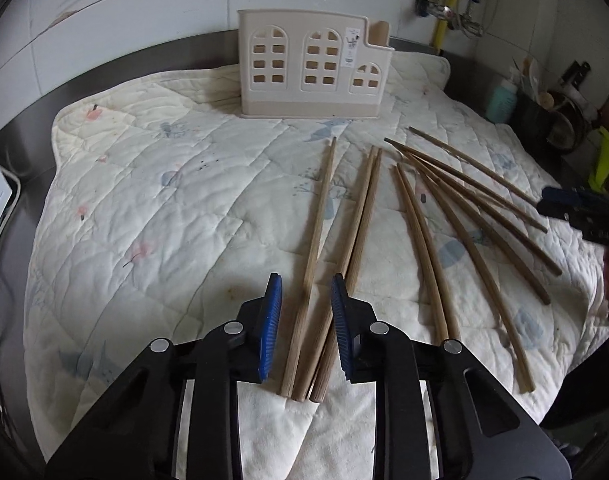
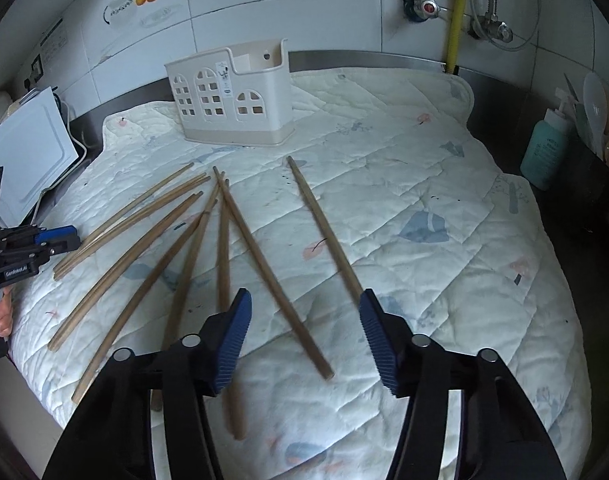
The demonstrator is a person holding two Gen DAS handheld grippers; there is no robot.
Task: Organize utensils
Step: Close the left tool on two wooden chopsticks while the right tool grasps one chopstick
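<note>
Several wooden chopsticks lie fanned out on a quilted white mat [image 1: 164, 200]. A cream utensil holder [image 1: 312, 68] with window-shaped cutouts stands upright at the mat's far edge, also in the right wrist view [image 2: 232, 100]. My left gripper [image 1: 306, 280] straddles the near ends of three chopsticks [image 1: 304, 340]; the right pad is at them, while a gap shows by the left pad. My right gripper [image 2: 306, 294] stands open low over the mat, with one chopstick [image 2: 288, 300] between its pads, untouched. A single chopstick [image 2: 328, 236] runs under its right finger.
A teal bottle [image 2: 544, 152] and a dark container of utensils [image 2: 596, 120] stand off the mat's right side. A white board [image 2: 28, 148] leans at the left. Pipes and a yellow hose [image 2: 456, 12] hang on the tiled wall. A hand [image 2: 0, 316] shows at the left edge.
</note>
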